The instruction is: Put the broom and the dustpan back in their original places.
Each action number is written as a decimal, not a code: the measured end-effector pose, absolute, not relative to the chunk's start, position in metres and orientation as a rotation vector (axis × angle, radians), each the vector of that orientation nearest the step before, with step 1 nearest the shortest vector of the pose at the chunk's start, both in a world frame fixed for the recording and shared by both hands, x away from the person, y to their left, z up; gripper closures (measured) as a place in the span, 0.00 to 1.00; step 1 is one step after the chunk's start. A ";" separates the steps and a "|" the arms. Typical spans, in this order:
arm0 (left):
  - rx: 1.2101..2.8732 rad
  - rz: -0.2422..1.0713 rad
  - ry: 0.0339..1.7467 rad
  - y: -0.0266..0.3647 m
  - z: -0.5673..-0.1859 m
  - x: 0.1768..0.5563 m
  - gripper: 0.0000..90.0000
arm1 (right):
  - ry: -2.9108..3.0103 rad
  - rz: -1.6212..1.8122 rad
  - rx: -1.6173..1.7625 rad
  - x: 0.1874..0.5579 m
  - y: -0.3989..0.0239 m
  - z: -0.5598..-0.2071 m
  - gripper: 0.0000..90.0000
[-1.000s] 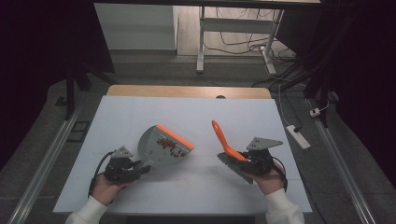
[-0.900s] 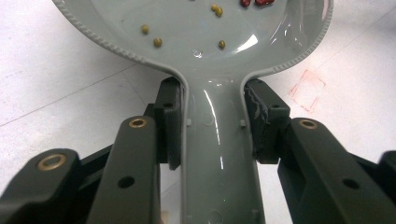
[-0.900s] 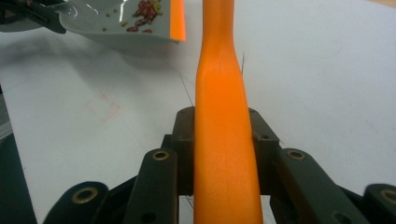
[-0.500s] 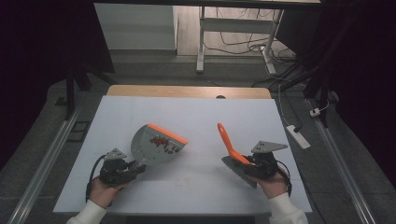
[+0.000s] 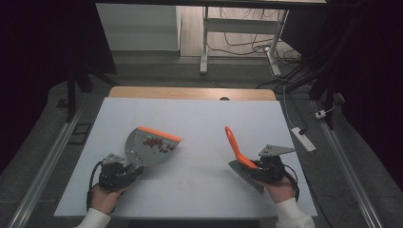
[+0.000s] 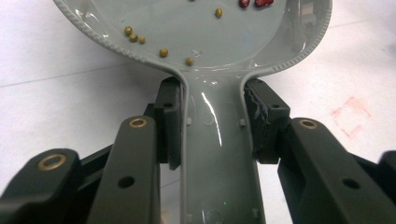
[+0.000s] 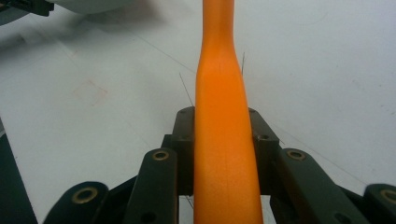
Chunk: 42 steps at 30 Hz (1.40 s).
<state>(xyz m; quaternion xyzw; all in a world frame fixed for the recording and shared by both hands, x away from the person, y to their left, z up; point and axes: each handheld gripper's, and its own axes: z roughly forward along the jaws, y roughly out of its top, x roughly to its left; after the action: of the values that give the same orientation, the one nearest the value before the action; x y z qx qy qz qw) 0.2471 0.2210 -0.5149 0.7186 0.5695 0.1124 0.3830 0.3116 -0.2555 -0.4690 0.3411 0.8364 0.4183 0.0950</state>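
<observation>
A grey dustpan [image 5: 151, 145] with an orange front lip lies low over the white table at the left. It holds red beans [image 5: 157, 142] and small yellow-green ones [image 6: 133, 35]. My left gripper [image 5: 129, 169] is shut on the dustpan's grey handle [image 6: 212, 140], one pad pressing on each side. At the right, my right gripper [image 5: 253, 167] is shut on a brush. Its orange handle [image 5: 233, 141] slants up and away, and its grey bristles [image 5: 244, 175] sit by the hand. In the right gripper view the orange handle [image 7: 222, 116] runs straight out between the pads.
White sheeting [image 5: 204, 118] covers the table, with a wooden strip [image 5: 190, 92] along the far edge. A faint red square mark [image 6: 348, 112] lies right of the dustpan handle. A power strip [image 5: 302, 138] lies on the floor off the table's right side.
The dustpan has tipped down from a raised tilt to nearly level and shifted a little left. The brush and right hand have edged slightly right.
</observation>
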 end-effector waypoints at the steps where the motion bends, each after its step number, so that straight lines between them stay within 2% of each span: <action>1: 1.826 0.294 1.462 0.222 -0.515 0.247 0.69 | 2.484 1.241 1.008 0.312 -0.255 -0.470 0.78; 24: 1.729 0.402 1.682 0.231 -0.528 0.249 0.69 | 2.536 1.206 1.037 0.309 -0.251 -0.475 0.78; 42: 1.739 0.387 1.691 0.227 -0.531 0.251 0.69 | 2.502 1.109 1.154 0.326 -0.267 -0.492 0.77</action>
<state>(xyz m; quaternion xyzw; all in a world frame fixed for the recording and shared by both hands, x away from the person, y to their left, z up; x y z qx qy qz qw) 0.2508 0.2275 -0.5312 0.6669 0.6483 0.1484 0.3361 0.3259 -0.2674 -0.4916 0.3872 0.8393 0.3719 0.0857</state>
